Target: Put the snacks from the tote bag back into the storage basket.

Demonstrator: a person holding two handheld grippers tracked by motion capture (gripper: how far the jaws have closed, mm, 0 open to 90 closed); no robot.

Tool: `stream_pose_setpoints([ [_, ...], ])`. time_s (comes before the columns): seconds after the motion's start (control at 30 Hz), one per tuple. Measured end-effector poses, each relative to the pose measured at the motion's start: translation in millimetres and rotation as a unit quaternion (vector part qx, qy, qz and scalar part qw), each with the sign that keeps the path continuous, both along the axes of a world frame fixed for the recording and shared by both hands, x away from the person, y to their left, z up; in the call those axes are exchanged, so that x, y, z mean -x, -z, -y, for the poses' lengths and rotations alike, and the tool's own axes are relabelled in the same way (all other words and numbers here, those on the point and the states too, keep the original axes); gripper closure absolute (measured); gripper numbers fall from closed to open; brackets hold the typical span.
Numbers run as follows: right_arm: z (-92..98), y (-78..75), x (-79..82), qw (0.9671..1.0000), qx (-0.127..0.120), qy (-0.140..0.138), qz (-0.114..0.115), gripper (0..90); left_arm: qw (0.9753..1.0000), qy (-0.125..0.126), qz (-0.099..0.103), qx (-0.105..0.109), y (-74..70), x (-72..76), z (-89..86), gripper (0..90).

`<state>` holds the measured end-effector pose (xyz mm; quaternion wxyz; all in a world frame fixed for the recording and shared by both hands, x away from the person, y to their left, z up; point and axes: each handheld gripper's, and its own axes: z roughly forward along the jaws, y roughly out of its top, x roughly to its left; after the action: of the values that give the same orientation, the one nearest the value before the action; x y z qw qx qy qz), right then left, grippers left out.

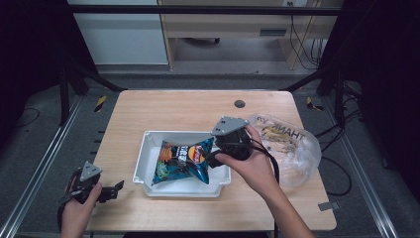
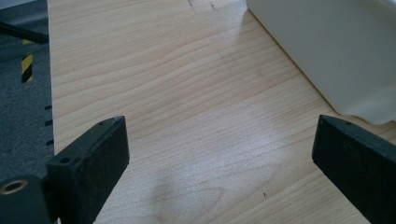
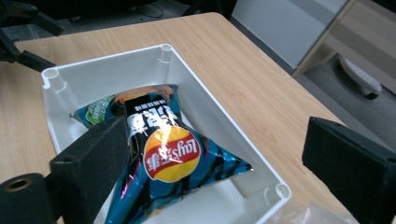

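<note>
Your right gripper has its fingers apart over the chip bag, nothing clamped. The bag lies in the white bin on the table. It looks light, puffy, slick and crushable, so pinch the crimped end seam. Left gripper has its fingers apart, idle.

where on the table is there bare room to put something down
The far strip of the table, between the white bin and the far edge, is bare apart from a small dark disc. The left strip beside the bin is free too. The right side is crowded: the chip bag fills the bin, the right gripper hovers there, and a plastic bag lies beside it.
</note>
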<state>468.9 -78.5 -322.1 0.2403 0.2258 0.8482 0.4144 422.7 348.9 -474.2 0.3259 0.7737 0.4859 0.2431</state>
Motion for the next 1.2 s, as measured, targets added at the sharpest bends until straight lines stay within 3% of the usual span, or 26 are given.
stream_pose_setpoints([
  [0.5, 39.7, 4.4, 15.6, 0.9981, -0.017, 0.057, 0.014, 8.9, 1.0, 0.0, 0.0, 0.0, 0.4, 0.0, 0.4, 3.6],
  [0.97, 80.3, 37.9, 32.2, 0.9941, -0.023, 0.106, 0.009, 9.0, 1.0, -0.001, -0.001, 0.0, 1.4, 0.0, 1.7, 3.6],
  [1.2, 99.3, 63.3, 35.1, 0.9915, -0.015, 0.129, -0.01, 9.0, 1.0, -0.002, -0.002, 0.0, 1.6, 0.2, 0.9, 3.6],
])
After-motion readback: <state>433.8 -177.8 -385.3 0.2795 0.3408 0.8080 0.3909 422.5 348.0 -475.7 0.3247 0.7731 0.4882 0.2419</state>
